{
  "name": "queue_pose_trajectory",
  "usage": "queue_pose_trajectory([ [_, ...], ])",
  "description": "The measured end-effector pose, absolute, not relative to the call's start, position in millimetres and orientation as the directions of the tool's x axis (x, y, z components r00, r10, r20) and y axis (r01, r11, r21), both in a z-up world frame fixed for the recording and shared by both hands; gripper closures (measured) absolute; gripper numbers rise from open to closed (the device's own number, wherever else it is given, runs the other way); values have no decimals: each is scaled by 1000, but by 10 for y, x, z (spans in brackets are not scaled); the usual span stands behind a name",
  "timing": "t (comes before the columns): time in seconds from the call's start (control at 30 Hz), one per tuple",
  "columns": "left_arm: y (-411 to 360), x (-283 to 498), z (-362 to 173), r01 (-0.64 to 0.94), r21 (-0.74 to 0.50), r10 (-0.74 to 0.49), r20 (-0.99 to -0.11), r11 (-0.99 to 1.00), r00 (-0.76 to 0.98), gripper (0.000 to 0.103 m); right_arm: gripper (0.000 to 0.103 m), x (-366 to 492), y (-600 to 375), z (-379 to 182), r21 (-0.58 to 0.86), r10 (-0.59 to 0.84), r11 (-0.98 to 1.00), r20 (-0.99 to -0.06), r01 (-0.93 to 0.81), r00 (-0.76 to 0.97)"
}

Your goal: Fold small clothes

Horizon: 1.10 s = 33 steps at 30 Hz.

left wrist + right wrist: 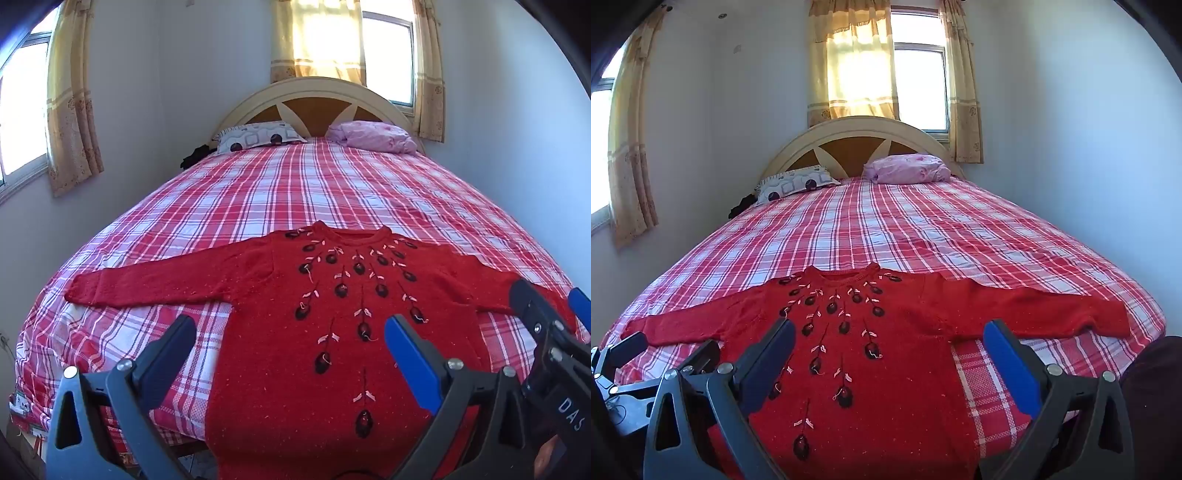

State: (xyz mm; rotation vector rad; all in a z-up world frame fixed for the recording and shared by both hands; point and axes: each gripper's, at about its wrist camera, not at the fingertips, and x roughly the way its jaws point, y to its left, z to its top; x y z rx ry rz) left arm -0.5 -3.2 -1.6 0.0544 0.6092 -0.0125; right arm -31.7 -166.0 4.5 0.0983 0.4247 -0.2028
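sweater (332, 332): flat on near bed (295, 192) | left gripper (291, 347), right gripper (890, 354): above it, wide apart, empty

- Bed (258, 192) with a red, white and dark plaid cover, arched cream headboard (314, 92) at the far end.
- Red sweater (332, 295) lies flat, front up, sleeves spread — just beyond and beneath the open jaws.
- Far past the jaws: a patterned pillow (258, 134), a pink pillow (376, 136), and a dark item (195, 155) at the bed's edge.
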Motion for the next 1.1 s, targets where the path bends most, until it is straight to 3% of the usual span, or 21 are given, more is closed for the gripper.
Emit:
queue_pose_trajectory([
  [1.1, -29, -4, -81, 54, 33, -24, -595, 998, 803, 0, 1, -210, -1682, -83, 67, -155, 975, -472, 210, 868],
])
